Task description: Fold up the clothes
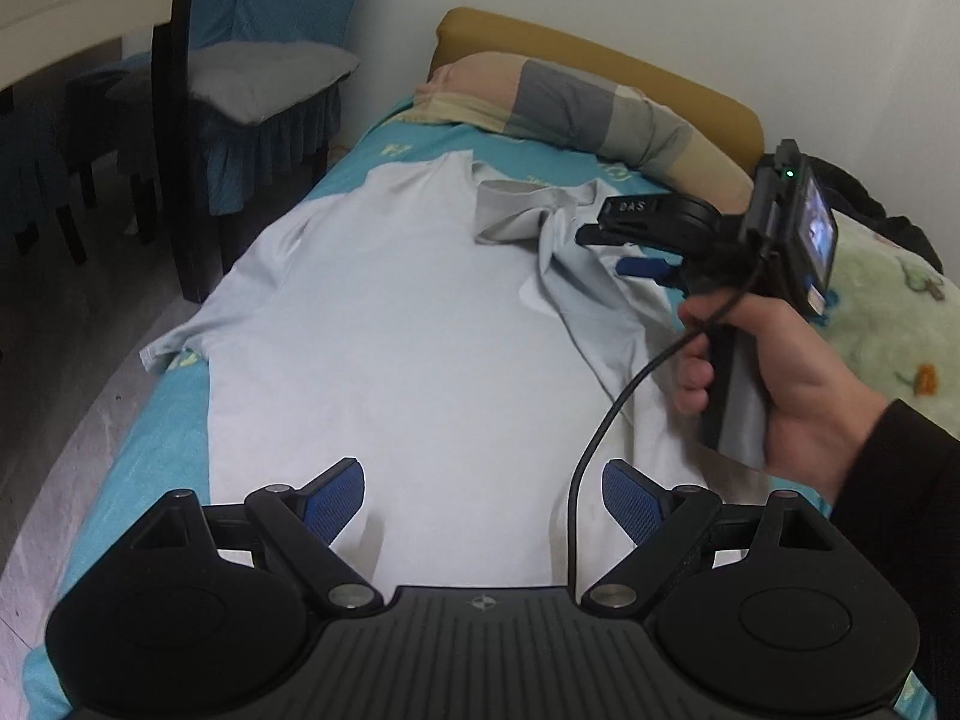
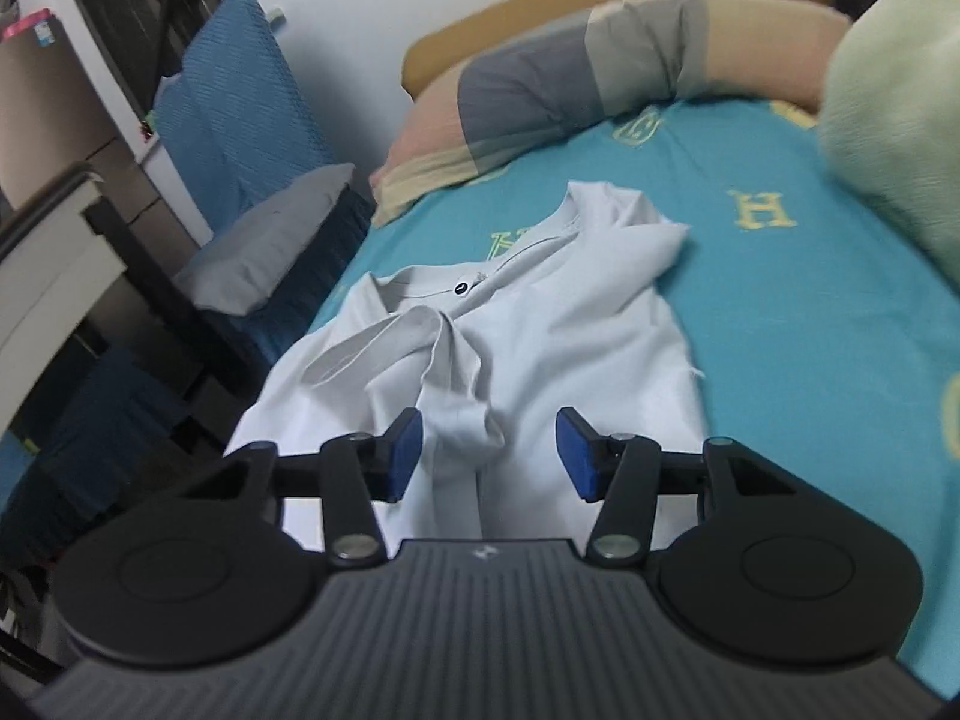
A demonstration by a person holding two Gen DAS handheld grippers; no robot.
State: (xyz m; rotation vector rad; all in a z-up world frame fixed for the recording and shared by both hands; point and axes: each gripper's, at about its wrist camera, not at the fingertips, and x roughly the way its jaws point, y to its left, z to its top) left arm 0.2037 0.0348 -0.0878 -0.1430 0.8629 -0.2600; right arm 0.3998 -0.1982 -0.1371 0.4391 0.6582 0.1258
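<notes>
Left gripper (image 1: 483, 498) gapes over the T-shirt (image 1: 408, 324) hem — right gripper (image 2: 489, 450), part-open, empty, above the folded-in sleeve (image 2: 384, 342) — next, likely pinch it.

Lying partly out of sight – the pale grey-blue cotton T-shirt (image 1: 384, 324), its hem vanishing behind the black plastic left gripper (image 1: 483, 501) at the bottom of the left wrist view. Covering one side of that shirt: the hand (image 1: 774, 384) and the black right gripper (image 1: 600, 249), with fingertips too dark and foreshortened for judging any contact with cloth. Running off the right edge – the pale green fleece blanket (image 2: 894, 138), smeared by motion in the right wrist view. Blurring likewise, the striped grey-and-peach pillow (image 2: 576, 72). Getting cropped at the left edge, the blue-covered chair (image 1: 264, 60). Remaining unreadable, the tiny round neck label (image 2: 461, 287).
</notes>
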